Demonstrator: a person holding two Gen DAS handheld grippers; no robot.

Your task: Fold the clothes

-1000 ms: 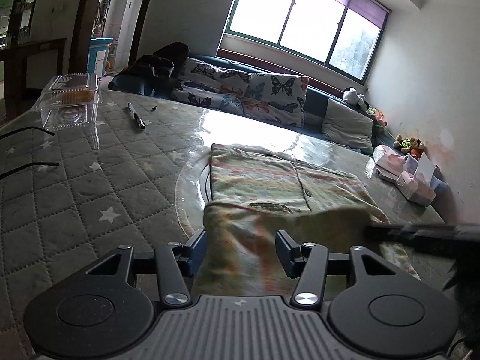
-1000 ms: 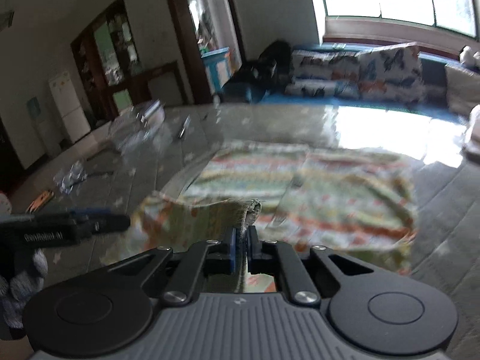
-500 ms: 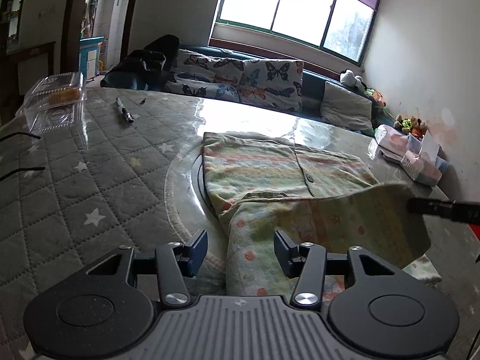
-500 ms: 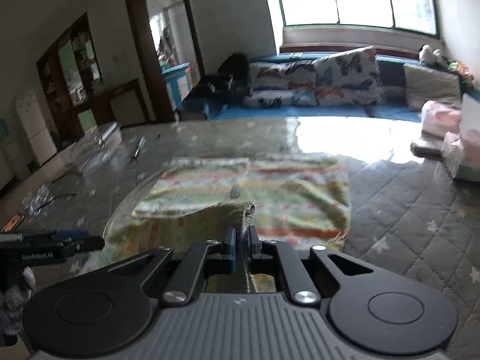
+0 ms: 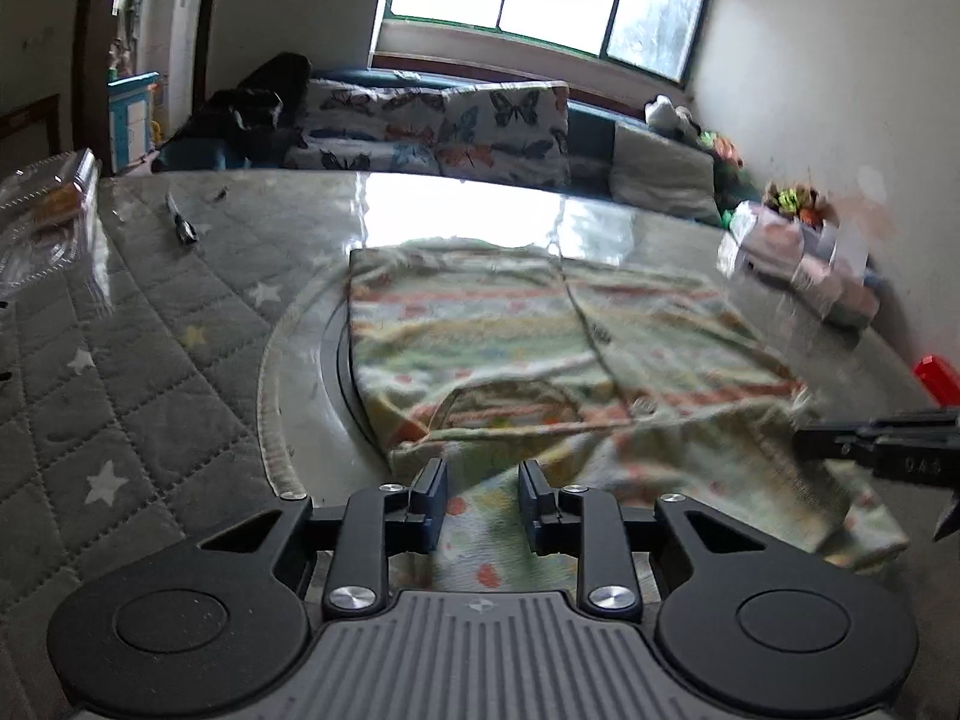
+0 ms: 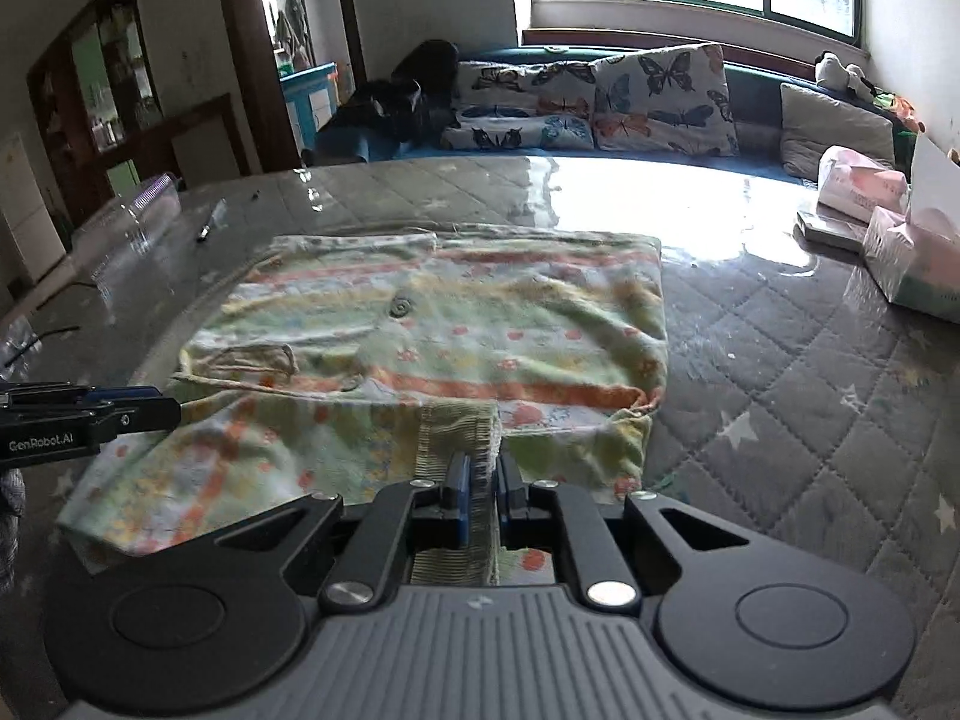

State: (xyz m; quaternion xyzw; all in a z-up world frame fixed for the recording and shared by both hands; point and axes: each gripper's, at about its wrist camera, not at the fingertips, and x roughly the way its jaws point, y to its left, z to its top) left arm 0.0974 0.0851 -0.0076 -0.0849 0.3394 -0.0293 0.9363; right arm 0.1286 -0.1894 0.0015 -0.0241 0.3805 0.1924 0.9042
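Two grippers work one garment: your right gripper (image 6: pixel 480 477) is clenched on the ribbed cuff (image 6: pixel 459 432) of the shirt (image 6: pixel 456 330), the fabric pinched flat between its blue-padded fingers and running back under the tool. Your left gripper (image 5: pixel 482 501) stands with its jaws apart, nothing caught between them; the near fold of the shirt (image 5: pixel 540 348) lies just beyond and below its fingertips, and you cannot tell whether the pads touch cloth. The shirt lies spread on the glossy round insert of the quilted star-patterned table (image 6: pixel 810 372), button placket up, its near part doubled toward you. From the left wrist view your right gripper's tip meets the shirt's right edge. A marker (image 5: pixel 180 222) and a clear plastic box (image 5: pixel 48 216) sit well apart to the left, tissue packs (image 6: pixel 900 252) well apart to the right
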